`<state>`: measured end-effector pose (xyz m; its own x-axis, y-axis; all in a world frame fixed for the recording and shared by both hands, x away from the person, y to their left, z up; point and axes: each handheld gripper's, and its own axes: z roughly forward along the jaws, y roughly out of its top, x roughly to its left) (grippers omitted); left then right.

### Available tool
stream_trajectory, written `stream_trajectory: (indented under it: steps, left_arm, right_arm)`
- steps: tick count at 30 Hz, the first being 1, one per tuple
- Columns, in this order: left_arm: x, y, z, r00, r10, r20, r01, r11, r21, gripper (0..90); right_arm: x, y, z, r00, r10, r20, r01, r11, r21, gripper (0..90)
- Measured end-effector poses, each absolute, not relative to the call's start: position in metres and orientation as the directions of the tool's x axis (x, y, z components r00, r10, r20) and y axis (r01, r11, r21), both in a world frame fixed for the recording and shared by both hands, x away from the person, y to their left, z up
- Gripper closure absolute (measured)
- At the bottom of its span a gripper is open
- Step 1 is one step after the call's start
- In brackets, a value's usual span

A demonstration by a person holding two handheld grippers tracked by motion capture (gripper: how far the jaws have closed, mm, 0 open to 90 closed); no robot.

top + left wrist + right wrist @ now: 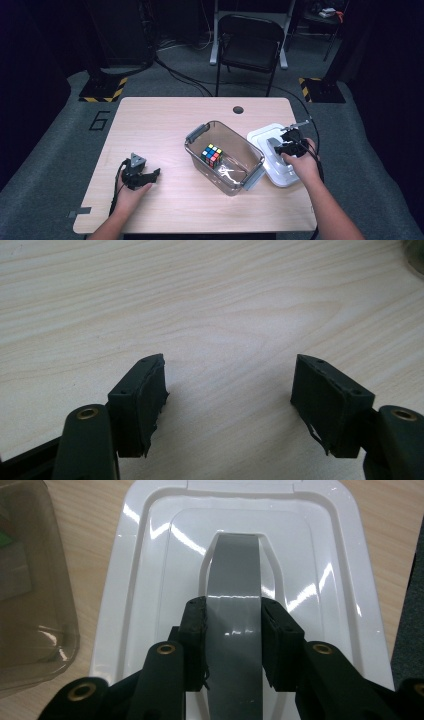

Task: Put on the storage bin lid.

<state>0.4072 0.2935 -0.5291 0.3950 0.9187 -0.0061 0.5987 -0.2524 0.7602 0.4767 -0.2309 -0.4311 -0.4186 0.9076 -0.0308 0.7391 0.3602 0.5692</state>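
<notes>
White lid [150, 555] with a grey handle [235, 575] down its middle, lying on the table [150, 125] at the right, just beside the clear bin's right end. Handle pinched by the right gripper [233, 630], one black pad pressed against each long edge of the grey strip. Seen from above as a white rounded rectangle [260, 137], partly covered by the right gripper [290, 145] and the hand behind it, near the table's right edge.

Left of the lid, clear plastic bin [225, 155] set at a slant near the table's middle, grey latches at its far-left and near-right ends. Inside, a multicoloured puzzle cube [212, 155] on the bin's floor, toward the far-left half. Corner of the bin also at the left edge of the right gripper view [35, 605].

Farther left, well apart from bin and lid, left gripper [141, 176] low over bare wood near the table's near-left part, grey three-cornered plate on top. Jaws spread with nothing but tabletop between them [230, 390].

Beyond the table, a black folding chair [250, 45] on the grey floor.
</notes>
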Motion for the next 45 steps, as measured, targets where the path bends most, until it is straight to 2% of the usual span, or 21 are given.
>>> stream_trajectory:
  steps: [21, 45]
  left_arm:
    - [0.406, 0.294, -0.529, 0.398, 0.917, -0.008, 0.602, -0.254, 0.757, 29.9]
    - [0.406, 0.294, -0.529, 0.398, 0.917, -0.008, 0.602, -0.254, 0.757, 29.9]
  right_arm:
    - [0.476, -0.229, -0.385, -0.446, 0.894, -0.040, 0.703, 0.378, 0.602, 67.0]
    - [0.470, -0.224, -0.354, -0.473, 0.879, -0.053, 0.679, 0.402, 0.615, 67.0]
